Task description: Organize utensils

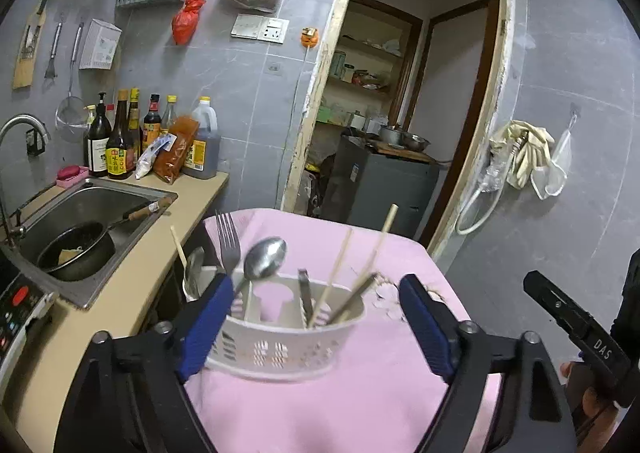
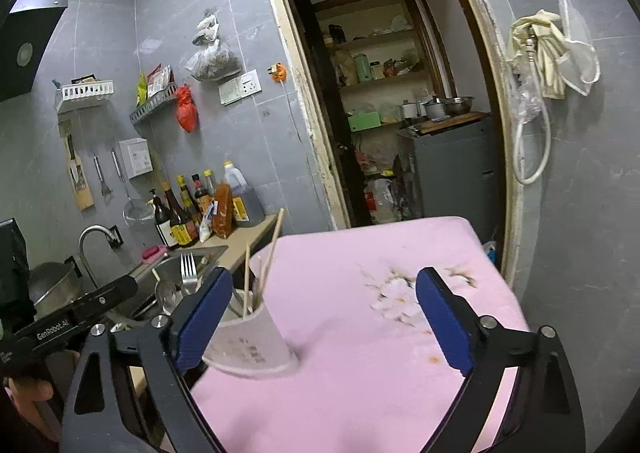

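A white slotted utensil holder (image 1: 280, 337) stands on the pink cloth (image 1: 360, 405) that covers the table. Upright in it are a fork (image 1: 227, 241), a spoon (image 1: 264, 259), a dark-handled utensil (image 1: 305, 293) and several chopsticks (image 1: 376, 249); a ladle (image 1: 193, 273) sits at its left end. My left gripper (image 1: 316, 329) is open, its blue pads wide on either side of the holder without touching it. In the right wrist view the holder (image 2: 250, 345) stands just inside the left pad, and my right gripper (image 2: 324, 319) is open with bare cloth (image 2: 360, 393) between its pads.
A beige counter (image 1: 120, 293) runs along the left with a steel sink (image 1: 100, 209) that holds a black pan (image 1: 76, 253). Sauce bottles (image 1: 120, 141) stand against the grey tiled wall. A doorway (image 1: 400, 113) opens behind the table. Brown stains (image 2: 400, 293) mark the cloth.
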`<state>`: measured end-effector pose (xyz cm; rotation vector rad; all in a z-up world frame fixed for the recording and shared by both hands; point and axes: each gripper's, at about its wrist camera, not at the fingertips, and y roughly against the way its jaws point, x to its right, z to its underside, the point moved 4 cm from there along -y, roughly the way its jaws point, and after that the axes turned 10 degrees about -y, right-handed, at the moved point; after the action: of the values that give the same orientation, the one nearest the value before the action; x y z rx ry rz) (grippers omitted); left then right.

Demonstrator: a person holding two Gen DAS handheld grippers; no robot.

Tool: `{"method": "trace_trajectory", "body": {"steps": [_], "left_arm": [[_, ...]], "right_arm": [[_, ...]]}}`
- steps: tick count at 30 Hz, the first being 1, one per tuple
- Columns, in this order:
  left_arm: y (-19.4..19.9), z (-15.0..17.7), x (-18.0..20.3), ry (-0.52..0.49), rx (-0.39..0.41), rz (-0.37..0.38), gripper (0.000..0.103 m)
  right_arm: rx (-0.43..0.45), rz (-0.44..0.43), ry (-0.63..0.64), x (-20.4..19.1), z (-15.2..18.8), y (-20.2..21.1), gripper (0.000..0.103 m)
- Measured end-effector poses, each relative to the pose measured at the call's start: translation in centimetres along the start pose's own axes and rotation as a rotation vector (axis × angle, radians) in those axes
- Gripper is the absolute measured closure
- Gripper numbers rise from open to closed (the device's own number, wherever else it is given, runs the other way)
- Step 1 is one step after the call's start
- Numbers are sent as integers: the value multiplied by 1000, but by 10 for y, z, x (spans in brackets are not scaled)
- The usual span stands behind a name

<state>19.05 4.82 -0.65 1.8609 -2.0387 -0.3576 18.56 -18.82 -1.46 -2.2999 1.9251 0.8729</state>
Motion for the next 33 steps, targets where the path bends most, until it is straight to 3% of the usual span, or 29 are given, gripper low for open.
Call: {"method": "trace_trajectory", "body": {"steps": [4, 17, 33], "left_arm": [[21, 12, 18, -6, 9, -11, 8], [82, 52, 62, -46, 19, -57, 3], [111, 73, 87, -98, 33, -88, 1]], "right_arm": [[-17, 11, 1, 14, 6, 26, 7], [-1, 44, 48, 35, 28, 101, 2], [-26, 47, 66, 45, 46, 123, 2]]}}
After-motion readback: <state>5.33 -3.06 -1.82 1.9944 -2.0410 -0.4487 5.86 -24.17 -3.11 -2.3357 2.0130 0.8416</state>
